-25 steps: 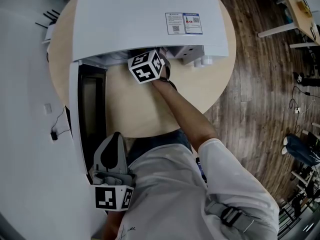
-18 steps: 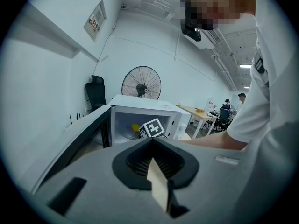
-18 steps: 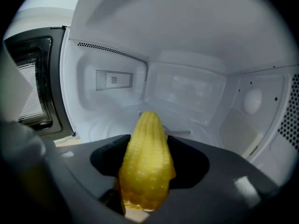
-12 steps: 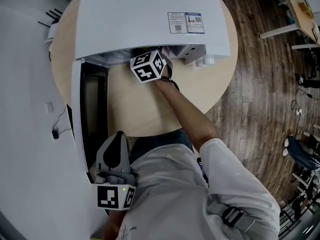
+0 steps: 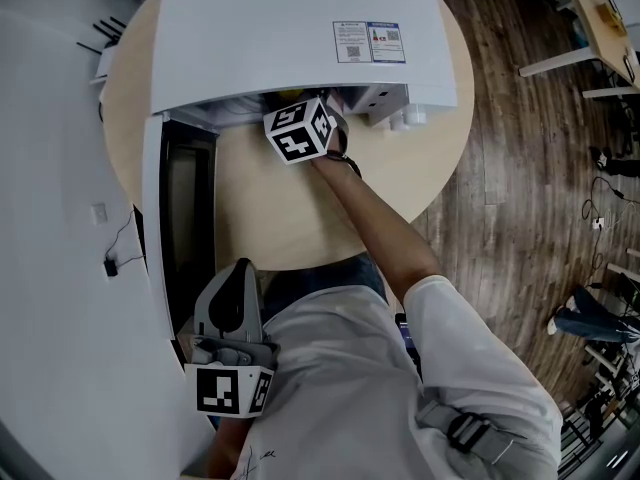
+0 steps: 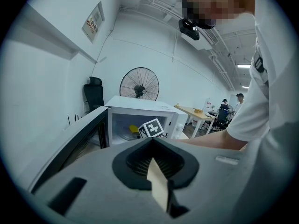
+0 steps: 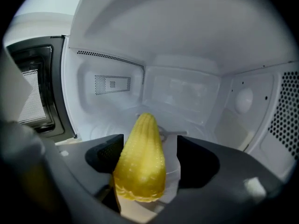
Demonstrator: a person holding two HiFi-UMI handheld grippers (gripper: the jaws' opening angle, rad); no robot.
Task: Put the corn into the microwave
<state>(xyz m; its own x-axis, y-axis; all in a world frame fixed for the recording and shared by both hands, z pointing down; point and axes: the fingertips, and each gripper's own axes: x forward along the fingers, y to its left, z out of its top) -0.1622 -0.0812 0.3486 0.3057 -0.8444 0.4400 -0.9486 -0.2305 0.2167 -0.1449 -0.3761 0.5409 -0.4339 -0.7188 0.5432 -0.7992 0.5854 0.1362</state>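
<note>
The white microwave stands on a round wooden table with its door swung open to the left. My right gripper reaches into the cavity, and its jaws are opening. The yellow corn stands tip-forward between them, leaning on the left pad with a gap to the right pad. In the head view only the right gripper's marker cube shows at the oven's mouth. My left gripper hangs near the door's free end, jaws together and empty. The left gripper view shows the corn inside the microwave.
The glass turntable lies under the corn in the cavity. The door's inner window stands at the left. A standing fan and a black chair are behind the microwave. Wooden floor lies to the right of the table.
</note>
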